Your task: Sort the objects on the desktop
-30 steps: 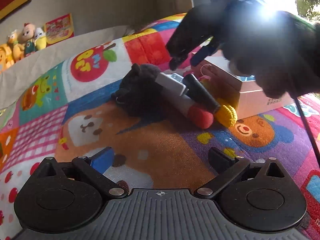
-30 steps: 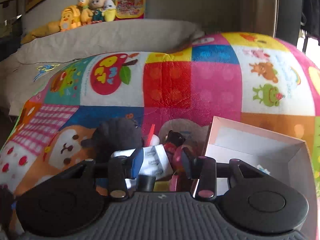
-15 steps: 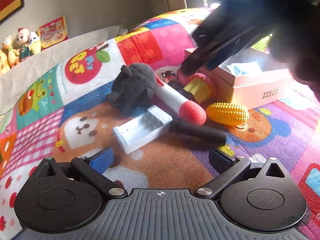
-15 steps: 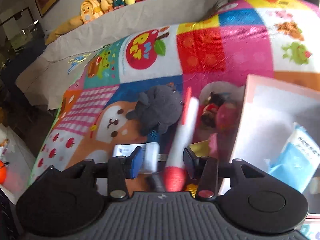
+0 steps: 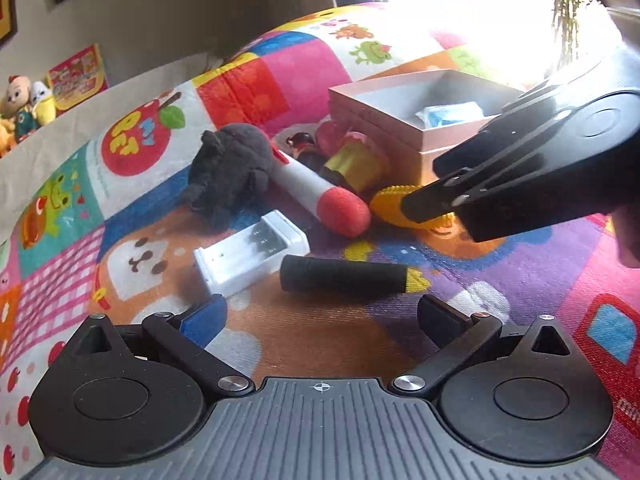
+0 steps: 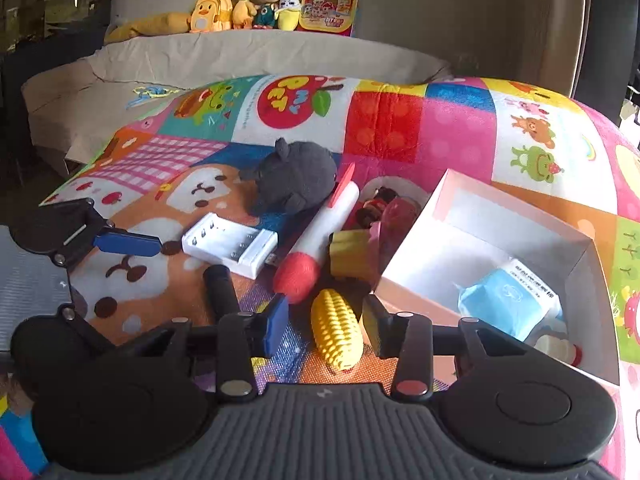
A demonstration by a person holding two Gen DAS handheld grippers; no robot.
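Note:
A yellow toy corn lies on the colourful mat between the open jaws of my right gripper, which is empty; in the left wrist view the corn is half hidden behind that gripper. My left gripper is open and empty just short of a black cylinder. A white battery charger, a red-tipped white toy rocket and a dark grey plush lie further back. A pink-white open box at the right holds a blue packet.
A yellow cupcake toy and small pink and dark toys lie against the box's left wall. A beige sofa with plush dolls stands behind the mat. My left gripper shows at left.
My right gripper let go of the white charger, which now lies on the mat, then swung right and came down around the corn. The black cylinder now lies free.

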